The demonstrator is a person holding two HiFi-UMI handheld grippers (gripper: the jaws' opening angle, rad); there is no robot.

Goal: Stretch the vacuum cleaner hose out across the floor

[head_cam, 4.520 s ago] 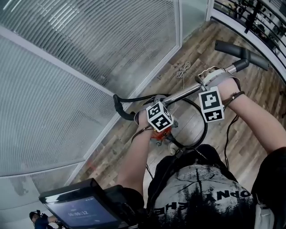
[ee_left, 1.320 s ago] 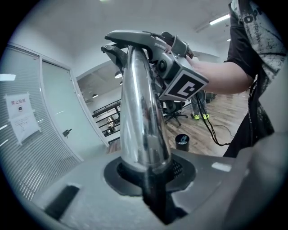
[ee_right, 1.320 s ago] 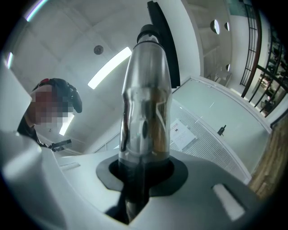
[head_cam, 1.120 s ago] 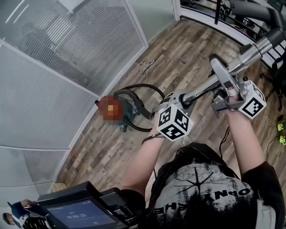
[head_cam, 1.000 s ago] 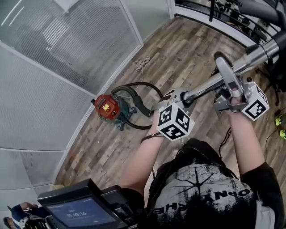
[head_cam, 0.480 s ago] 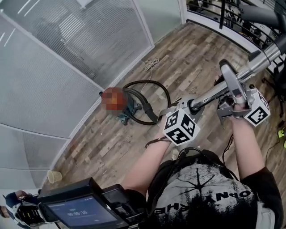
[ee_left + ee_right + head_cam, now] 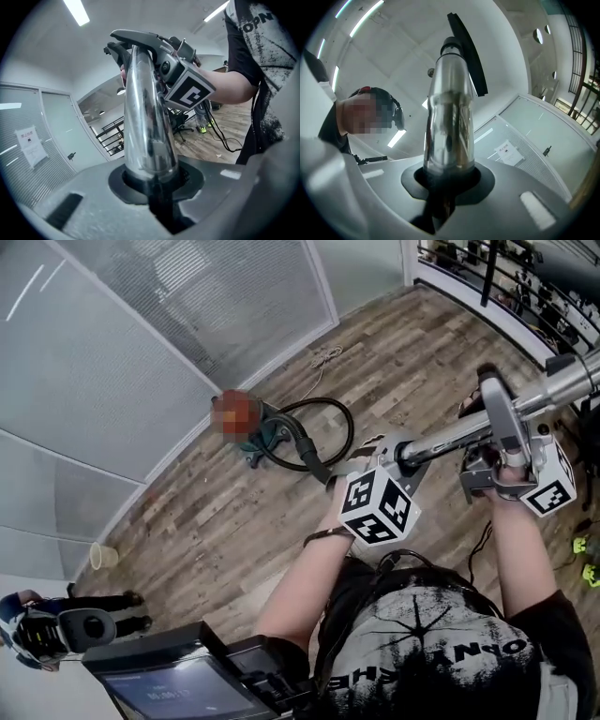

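A chrome vacuum wand (image 7: 450,437) runs across my front, held in both grippers. My left gripper (image 7: 403,454) is shut on its lower part, where the black hose (image 7: 323,442) joins. The hose curls in a loop on the wooden floor back to the small vacuum cleaner body (image 7: 258,427) by the glass wall. My right gripper (image 7: 494,413) is shut on the wand further up. In the left gripper view the wand (image 7: 145,131) rises from between the jaws of the left gripper (image 7: 150,180), with the right gripper (image 7: 183,89) clamped above. In the right gripper view the wand (image 7: 447,131) stands in the right gripper (image 7: 447,183), its black end piece (image 7: 466,51) at the top.
A frosted glass partition (image 7: 141,352) runs along the left. A paper cup (image 7: 103,556) stands near its foot, and a white cord (image 7: 325,357) lies by the wall. Another person (image 7: 47,624) is at lower left. A black railing (image 7: 506,277) and cables edge the right side.
Both grippers have carried the wand away from the vacuum body, which now lies further off toward the upper left. The hose loop has opened out a little. The cup and the other person came into view.
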